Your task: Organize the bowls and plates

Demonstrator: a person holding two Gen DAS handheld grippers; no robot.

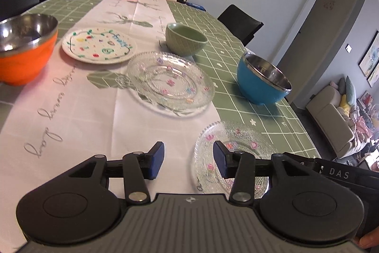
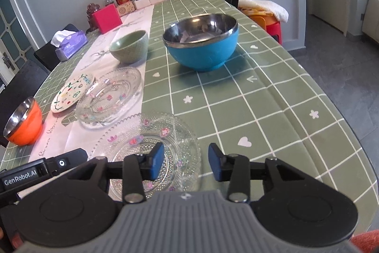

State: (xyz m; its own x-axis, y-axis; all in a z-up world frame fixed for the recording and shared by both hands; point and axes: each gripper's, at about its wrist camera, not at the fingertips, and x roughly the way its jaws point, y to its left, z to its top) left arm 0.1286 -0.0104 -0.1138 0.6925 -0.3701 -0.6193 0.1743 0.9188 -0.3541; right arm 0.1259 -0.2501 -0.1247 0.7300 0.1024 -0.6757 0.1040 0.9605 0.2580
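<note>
Green checked cloth with a pale runner covers the worktop [image 2: 272, 91]; bottles, jars and a tissue box stand at the far end.

Count, left to right: orange bowl [image 1: 23, 56], painted white plate [image 1: 98, 45], far glass plate [image 1: 170, 81], green ceramic bowl [image 1: 186, 39], near glass plate [image 2: 151, 146], blue bowl [image 2: 201, 42]. Total: three bowls, three plates (two glass, one painted). Nothing stacked; the painted plate and the far glass plate lie just beside each other.

Left gripper [image 1: 188, 163]: jaws wide, empty, the near glass plate just to its right, under its right finger. Right gripper [image 2: 186, 163]: jaws wide, empty, the same plate just to its left, under its left finger.

Judgement: the near glass plate lies between both grippers, roughly equally close. It is round, so no long axis; a rim grasp seems needed.
</note>
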